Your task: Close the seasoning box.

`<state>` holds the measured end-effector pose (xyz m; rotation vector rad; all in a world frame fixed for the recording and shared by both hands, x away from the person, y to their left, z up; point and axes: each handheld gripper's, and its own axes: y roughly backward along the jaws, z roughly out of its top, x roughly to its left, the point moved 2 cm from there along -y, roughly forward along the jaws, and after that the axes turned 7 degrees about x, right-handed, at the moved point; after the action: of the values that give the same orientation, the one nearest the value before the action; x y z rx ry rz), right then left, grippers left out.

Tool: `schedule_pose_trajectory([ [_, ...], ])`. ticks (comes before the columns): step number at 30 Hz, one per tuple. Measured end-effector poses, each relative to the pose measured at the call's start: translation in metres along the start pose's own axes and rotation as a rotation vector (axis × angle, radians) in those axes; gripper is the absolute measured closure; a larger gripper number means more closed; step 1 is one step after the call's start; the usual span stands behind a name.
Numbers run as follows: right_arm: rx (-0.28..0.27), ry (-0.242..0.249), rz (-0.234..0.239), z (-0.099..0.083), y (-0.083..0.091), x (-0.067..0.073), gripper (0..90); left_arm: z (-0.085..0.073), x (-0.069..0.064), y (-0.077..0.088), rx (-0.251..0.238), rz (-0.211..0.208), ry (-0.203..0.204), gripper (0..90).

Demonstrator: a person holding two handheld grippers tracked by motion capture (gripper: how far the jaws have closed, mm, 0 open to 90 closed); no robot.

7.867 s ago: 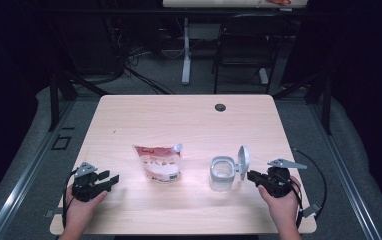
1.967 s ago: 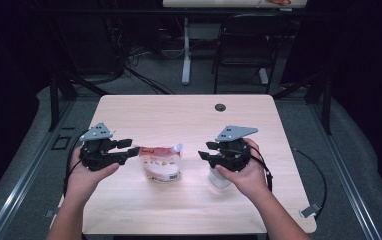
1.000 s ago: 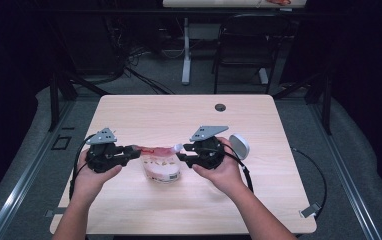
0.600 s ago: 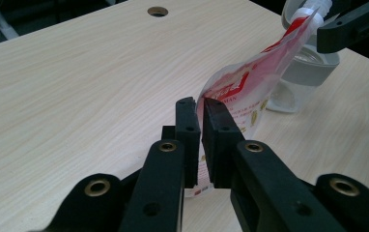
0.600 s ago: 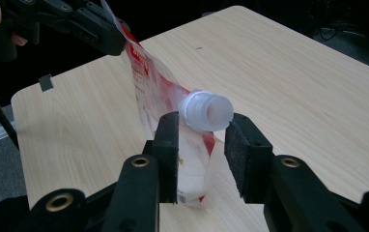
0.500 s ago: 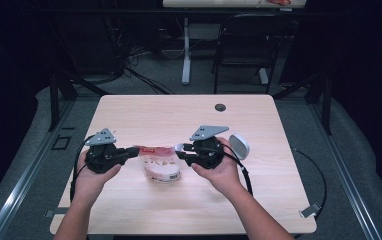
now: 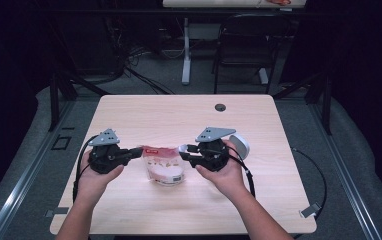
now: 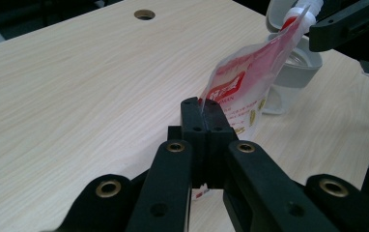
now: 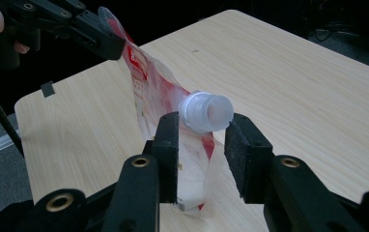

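At the centre of the high view a red-and-white pouch (image 7: 163,162) stands on the pale wooden surface (image 7: 179,115), stretched between the two tongs. The left tongs (image 7: 135,151), at the left of that frame, are pressed fully together on the pouch's top corner; in the left gripper view the two black pads (image 8: 203,126) meet with the thin edge of the film pinched between them, and the pouch (image 8: 243,89) rises from there toward the upper right of the frame. The right tongs (image 7: 183,151), just right of centre in the high view, stand partly apart around the pouch's white screw cap (image 9: 206,112); they have just been closing in on it. In the right gripper view the cap sits between the pads (image 9: 167,145), the left pad against its side and the right pad at or just beside its other side; whether both press on it cannot be told. Behind the right hand (image 7: 224,172) in the high view, a white container (image 7: 240,145) with an open lid stands on the surface; the left gripper view shows it (image 8: 293,67) just beyond the pouch, at the upper right.
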<state>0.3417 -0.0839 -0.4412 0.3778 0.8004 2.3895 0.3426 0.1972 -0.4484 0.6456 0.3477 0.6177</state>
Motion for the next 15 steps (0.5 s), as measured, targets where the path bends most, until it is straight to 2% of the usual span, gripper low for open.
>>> schedule_pose_trajectory([
  [3,0.007,-0.001,-0.031,-0.004,0.007,-0.002,67.1,0.004,-0.004,-0.006,-0.003,-0.024,-0.014,90.0],
  [15,0.013,-0.027,-0.064,-0.017,0.026,-0.008,67.1,0.013,-0.017,-0.021,-0.003,-0.06,-0.056,90.0],
])
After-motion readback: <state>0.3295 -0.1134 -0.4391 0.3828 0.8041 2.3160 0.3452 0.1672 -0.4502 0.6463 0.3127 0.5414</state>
